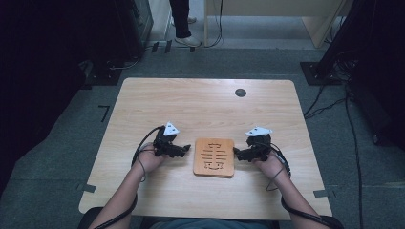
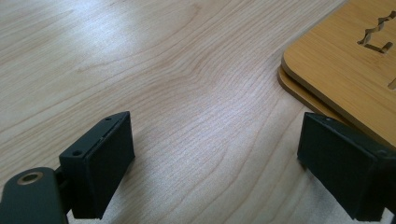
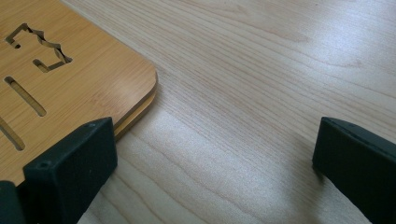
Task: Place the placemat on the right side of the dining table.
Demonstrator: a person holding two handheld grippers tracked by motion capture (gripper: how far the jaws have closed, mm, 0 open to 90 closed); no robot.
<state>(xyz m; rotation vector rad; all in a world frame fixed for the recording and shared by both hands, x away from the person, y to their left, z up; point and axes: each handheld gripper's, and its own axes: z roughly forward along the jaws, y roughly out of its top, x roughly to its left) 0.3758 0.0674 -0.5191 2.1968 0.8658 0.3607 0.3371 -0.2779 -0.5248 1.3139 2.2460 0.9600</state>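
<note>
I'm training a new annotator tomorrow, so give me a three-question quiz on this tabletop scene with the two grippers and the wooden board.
1. True or false: the left gripper is clamped on the wooden board.
2. Where does the board lie relative to the right gripper and the left gripper? A) between them B) beyond both, at the far edge C) left of both
3. Fill in: the dark round spot sits near the table's ____ edge.

Key:
1. False. In both gripper views the jaws stand apart over bare table, with the board beside one jaw.
2. A
3. far
</note>
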